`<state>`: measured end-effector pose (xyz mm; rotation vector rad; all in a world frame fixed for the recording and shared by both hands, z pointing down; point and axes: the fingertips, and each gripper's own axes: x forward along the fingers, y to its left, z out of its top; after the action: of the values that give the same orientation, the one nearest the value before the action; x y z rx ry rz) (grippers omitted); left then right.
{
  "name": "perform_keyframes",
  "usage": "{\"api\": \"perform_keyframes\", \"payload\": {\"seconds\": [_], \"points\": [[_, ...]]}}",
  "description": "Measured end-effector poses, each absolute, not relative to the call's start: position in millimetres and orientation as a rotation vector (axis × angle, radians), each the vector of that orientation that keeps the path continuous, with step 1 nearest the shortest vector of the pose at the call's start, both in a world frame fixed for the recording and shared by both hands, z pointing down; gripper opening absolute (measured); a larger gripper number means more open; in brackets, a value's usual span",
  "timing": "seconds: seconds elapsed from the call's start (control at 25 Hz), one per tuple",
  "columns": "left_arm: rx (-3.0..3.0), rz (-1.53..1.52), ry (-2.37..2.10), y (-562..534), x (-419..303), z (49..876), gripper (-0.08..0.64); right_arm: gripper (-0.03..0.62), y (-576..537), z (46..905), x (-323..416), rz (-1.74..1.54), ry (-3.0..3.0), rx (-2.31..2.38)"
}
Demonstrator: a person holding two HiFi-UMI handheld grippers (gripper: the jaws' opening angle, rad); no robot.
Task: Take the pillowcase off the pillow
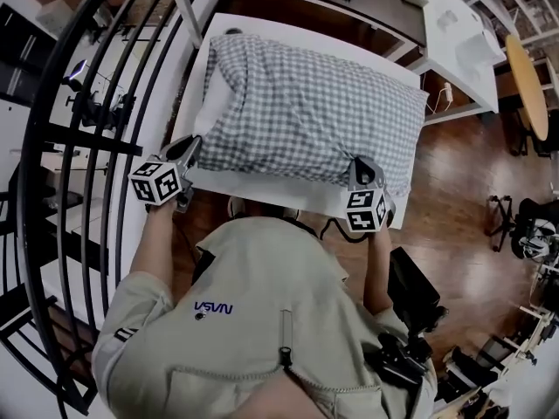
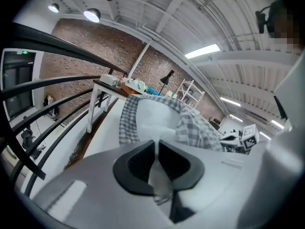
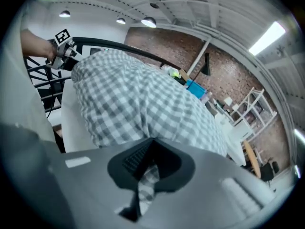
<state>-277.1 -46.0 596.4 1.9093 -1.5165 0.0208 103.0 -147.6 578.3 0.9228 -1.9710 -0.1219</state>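
A pillow in a grey-and-white checked pillowcase lies across a white table. At its left end the white pillow pokes out of the case's open mouth. My left gripper is at that end, shut on a pinch of the white pillow fabric, with the checked case bunched behind it. Along the pillow's near right edge, my right gripper is shut on a fold of the checked pillowcase, and a strip of that cloth runs between its jaws.
A black curved railing runs close along the left side. A second white table stands behind, a round wooden table at the far right. Wooden floor lies to the right, with black stands.
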Motion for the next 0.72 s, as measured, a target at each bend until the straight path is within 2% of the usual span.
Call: {"api": "perform_keyframes", "payload": {"seconds": [0.16, 0.36, 0.52, 0.72], "points": [[1.920, 0.104, -1.626, -46, -284, 582, 0.071, 0.005, -147, 559, 79, -0.041, -2.088, 1.000], [1.980, 0.049, -1.791, -61, -304, 540, 0.077, 0.022, -139, 510, 10, 0.005, -2.355, 0.944], [2.044, 0.086, -1.707, -105, -301, 546, 0.193, 0.101, -127, 492, -67, -0.055, -2.468, 0.735], [2.064, 0.067, -1.530, -162, -289, 564, 0.281, 0.107, -123, 477, -133, -0.176, -2.487, 0.621]]}}
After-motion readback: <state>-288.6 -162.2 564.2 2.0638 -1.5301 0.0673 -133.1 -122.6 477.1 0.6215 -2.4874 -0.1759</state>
